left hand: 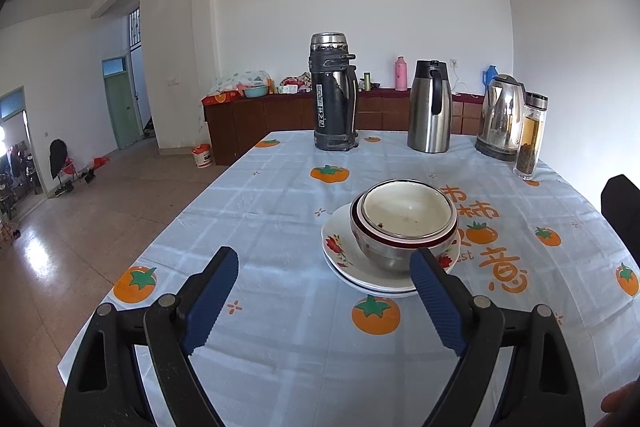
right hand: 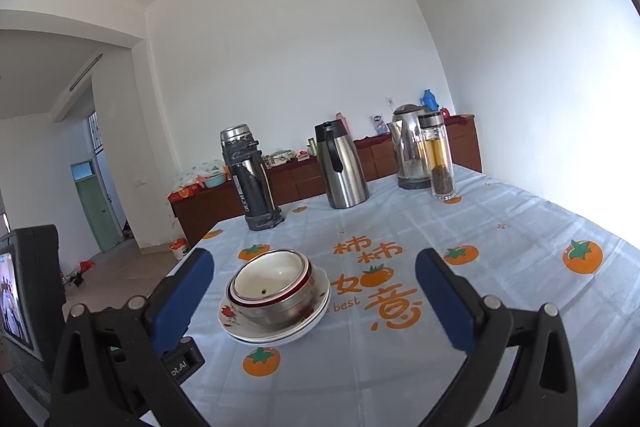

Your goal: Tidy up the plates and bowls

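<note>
Two nested bowls (left hand: 404, 223) stacked on floral plates (left hand: 340, 259) on the surface (left hand: 280, 195); left hand-held gripper (left hand: 324, 297) and right hand-held gripper (right hand: 314, 301) both wide open, empty.

A: What is hidden on the plates (left hand: 340, 251)?
B: Their middles are covered by the nested bowls (left hand: 404, 223).
A: What is cut off?
B: The small screen (right hand: 14, 295) is cut by the left edge. Its picture is blurred.

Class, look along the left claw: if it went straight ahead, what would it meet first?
Probably bare tablecloth: the open left claw points just left of the stacked plates, which its right finger might clip; depth is unclear.
</note>
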Demonstrator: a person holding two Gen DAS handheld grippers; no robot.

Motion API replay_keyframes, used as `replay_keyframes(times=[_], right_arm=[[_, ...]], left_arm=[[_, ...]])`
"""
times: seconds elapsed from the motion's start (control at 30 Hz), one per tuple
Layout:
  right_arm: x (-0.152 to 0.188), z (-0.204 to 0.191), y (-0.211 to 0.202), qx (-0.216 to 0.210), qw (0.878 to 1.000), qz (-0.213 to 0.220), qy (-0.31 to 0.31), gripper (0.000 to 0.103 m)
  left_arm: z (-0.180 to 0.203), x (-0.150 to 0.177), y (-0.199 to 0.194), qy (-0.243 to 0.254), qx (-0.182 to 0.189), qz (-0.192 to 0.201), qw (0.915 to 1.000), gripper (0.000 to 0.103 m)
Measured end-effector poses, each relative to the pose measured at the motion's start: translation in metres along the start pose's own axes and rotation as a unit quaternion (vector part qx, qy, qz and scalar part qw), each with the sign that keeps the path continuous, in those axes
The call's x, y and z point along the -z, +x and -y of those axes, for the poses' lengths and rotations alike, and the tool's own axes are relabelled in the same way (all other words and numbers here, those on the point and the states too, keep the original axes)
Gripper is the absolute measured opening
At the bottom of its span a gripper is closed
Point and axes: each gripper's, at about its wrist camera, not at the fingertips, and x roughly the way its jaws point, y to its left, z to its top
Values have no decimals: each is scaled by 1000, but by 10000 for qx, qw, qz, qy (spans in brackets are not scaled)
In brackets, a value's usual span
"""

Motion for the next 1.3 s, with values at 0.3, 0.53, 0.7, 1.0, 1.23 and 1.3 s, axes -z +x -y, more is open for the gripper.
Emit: replay_keyframes(times=[0.3, 0.53, 0.7, 1.0, 1.23, 1.3], right_arm=[[-1, 2, 0, 76, 10000, 26, -28, 103], [-1, 6, 2, 80, 10000, 20, 47, 103], [0, 5, 3, 84, 10000, 1, 36, 103], [2, 6, 3, 95, 9999, 15, 63, 103], [3, 6, 3, 105, 9999, 19, 63, 103], [3, 6, 2, 103, 9999, 31, 72, 103]], left_arm=[[-2, 0, 0, -29, -29, 7, 10000, 90], [0, 0, 1, 38, -126, 31, 9999, 90], [1, 1, 0, 50, -95, 24, 9999, 90], [3, 1, -1, 80, -89, 71, 9999, 90], [5, 0, -3, 126, -109, 140, 9998, 90], [4, 0, -3, 131, -116, 147, 9997, 90]])
